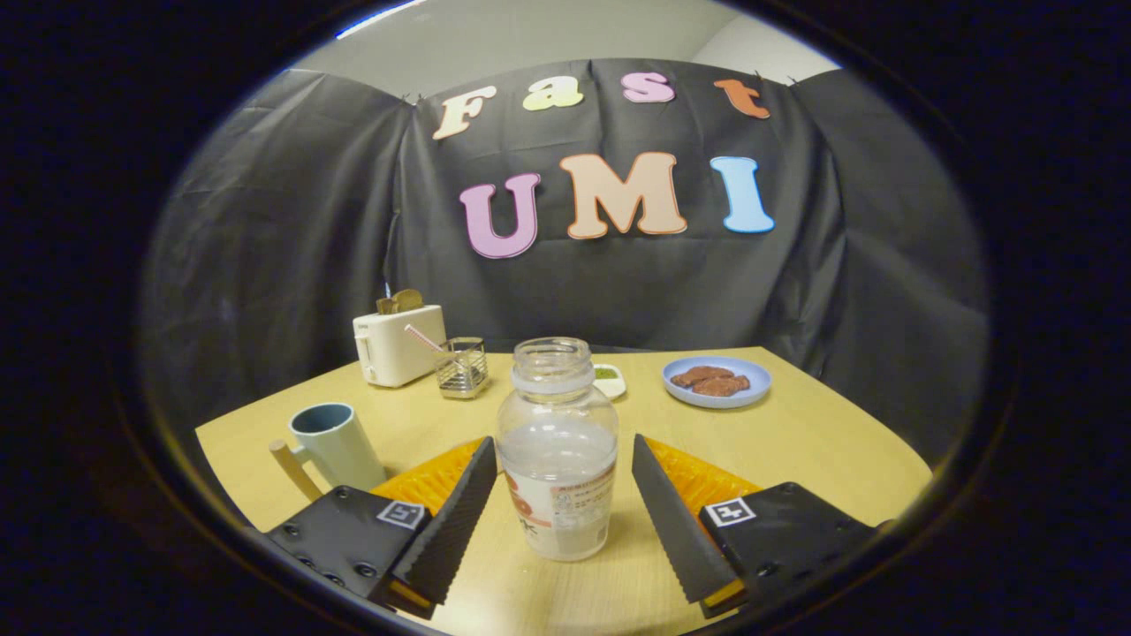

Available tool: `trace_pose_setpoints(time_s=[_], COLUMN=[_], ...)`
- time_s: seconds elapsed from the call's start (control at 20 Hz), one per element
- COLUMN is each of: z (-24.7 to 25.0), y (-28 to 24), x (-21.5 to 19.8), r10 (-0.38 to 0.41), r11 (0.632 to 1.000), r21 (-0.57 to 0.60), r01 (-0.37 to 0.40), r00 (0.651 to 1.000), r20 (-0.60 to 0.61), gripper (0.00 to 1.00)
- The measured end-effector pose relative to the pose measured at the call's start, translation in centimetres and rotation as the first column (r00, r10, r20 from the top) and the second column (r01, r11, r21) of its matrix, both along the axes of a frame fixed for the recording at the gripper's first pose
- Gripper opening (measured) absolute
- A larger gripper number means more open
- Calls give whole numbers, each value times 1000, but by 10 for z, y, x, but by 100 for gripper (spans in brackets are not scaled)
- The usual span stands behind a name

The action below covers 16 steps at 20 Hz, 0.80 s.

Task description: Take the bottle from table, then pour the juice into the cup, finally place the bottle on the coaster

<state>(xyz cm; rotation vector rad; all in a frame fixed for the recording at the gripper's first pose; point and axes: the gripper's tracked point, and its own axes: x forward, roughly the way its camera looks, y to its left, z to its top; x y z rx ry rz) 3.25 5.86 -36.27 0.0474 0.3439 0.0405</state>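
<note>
Bottle [557, 450], uncapped and upright on the surface [795, 442], stands squarely between the spread fingers of the tongs [558, 490], which flank it without quite touching, cup [340, 446] off to its left.

The gripper [565, 495] is spread wide, its fingers [459, 517] flanking the uncapped bottle [557, 450], which stands upright on the table [813, 442] between them; whether either finger touches it is hard to tell. An orange coaster [698, 481] lies just behind the fingers. Ahead and to the left stands the cup [336, 446]. Farther beyond are a toaster [398, 344], a wire holder [462, 367] and a plate [717, 382].
</note>
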Motion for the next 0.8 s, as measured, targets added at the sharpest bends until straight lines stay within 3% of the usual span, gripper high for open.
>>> trace_pose_setpoints(time_s=[0.3, 0.8], z=[-20, -27], y=[3, 4], x=[8, 15], r10=[0, -30], r11=[1000, 997], r21=[-7, -71], r01=[0, 26], r00=[999, 998], r20=[-45, -57], gripper=[97, 73])
